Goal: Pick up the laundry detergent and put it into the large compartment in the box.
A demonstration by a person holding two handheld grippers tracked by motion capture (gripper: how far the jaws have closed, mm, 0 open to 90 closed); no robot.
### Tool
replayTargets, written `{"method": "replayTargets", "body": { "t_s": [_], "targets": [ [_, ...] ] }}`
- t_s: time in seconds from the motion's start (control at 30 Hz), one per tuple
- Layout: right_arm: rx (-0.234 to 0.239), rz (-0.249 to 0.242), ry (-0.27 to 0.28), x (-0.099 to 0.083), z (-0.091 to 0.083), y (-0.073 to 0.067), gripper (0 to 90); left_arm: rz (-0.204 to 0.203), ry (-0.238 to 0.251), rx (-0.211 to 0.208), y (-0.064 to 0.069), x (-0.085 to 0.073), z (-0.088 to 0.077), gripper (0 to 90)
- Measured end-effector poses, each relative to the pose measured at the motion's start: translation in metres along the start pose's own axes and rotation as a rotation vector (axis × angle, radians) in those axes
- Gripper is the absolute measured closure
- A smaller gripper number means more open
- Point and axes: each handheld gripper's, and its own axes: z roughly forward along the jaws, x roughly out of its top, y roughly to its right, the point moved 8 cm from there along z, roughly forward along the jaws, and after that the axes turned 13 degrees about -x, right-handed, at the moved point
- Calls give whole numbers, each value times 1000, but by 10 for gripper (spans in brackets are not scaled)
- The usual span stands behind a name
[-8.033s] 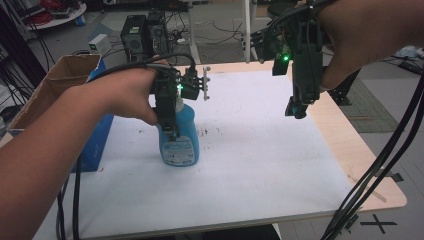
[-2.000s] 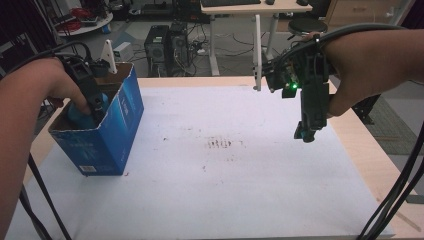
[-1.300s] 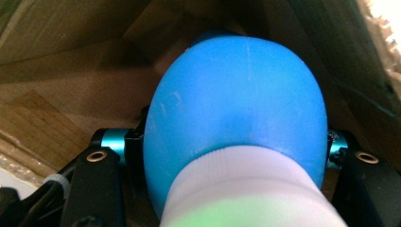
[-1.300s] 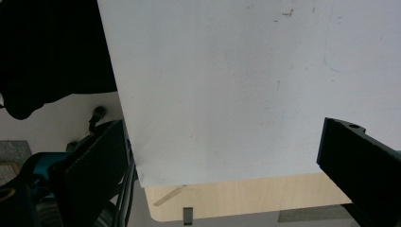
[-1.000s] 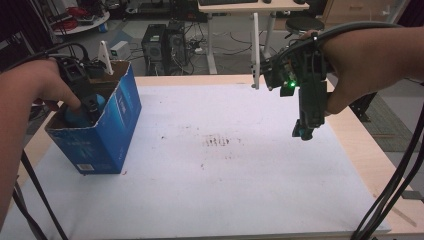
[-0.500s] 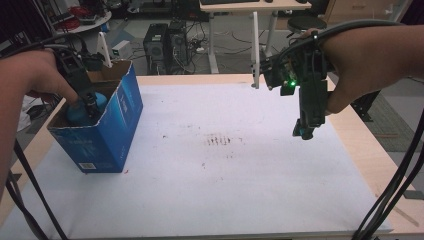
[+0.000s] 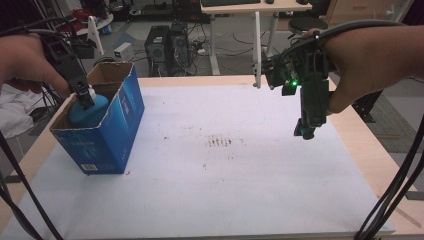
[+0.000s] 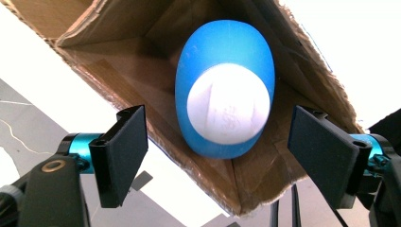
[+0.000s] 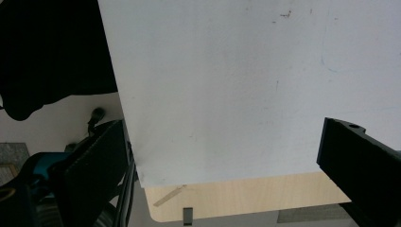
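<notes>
A blue bottle with a white cap stands upright inside an open blue cardboard box at the table's left. My left gripper hovers just above the cap. Its jaws have just been opening, and in the left gripper view they stand apart on either side of the bottle below, touching nothing. My right gripper hangs above the right part of the white table sheet, pointing down. It is open with nothing between its jaws.
The box's torn brown flaps surround the bottle. Dark smudges mark the sheet's middle. The wooden table edge runs along the right side. Computer towers and a desk leg stand beyond the far edge.
My left gripper has risen out of the box and its jaws have spread, letting go of the bottle's top. The right gripper has stayed in place.
</notes>
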Motion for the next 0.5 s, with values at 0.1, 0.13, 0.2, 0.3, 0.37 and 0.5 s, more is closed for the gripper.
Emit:
{"method": "replayTargets", "body": {
  "t_s": [0.1, 0.13, 0.2, 0.3, 0.37, 0.5],
  "targets": [
    [-1, -1, 0, 0, 0, 0, 20, 7, -1, 6, 2, 0, -4, 193],
    [0, -3, 0, 0, -1, 0, 20, 6, 2, 7, 3, 0, -5, 191],
    [1, -2, -3, 0, -1, 0, 20, 10, 6, 14, 6, 0, -8, 177],
    [0, -1, -7, 0, -2, 0, 20, 25, 2, 14, 11, 2, -12, 167],
    [0, 4, -6, 0, -2, 0, 20, 30, 2, 17, 13, 3, -13, 161],
    [3, 2, -12, -1, -2, -1, 20, 49, 9, 24, 20, 6, -16, 124]
  ]
}}
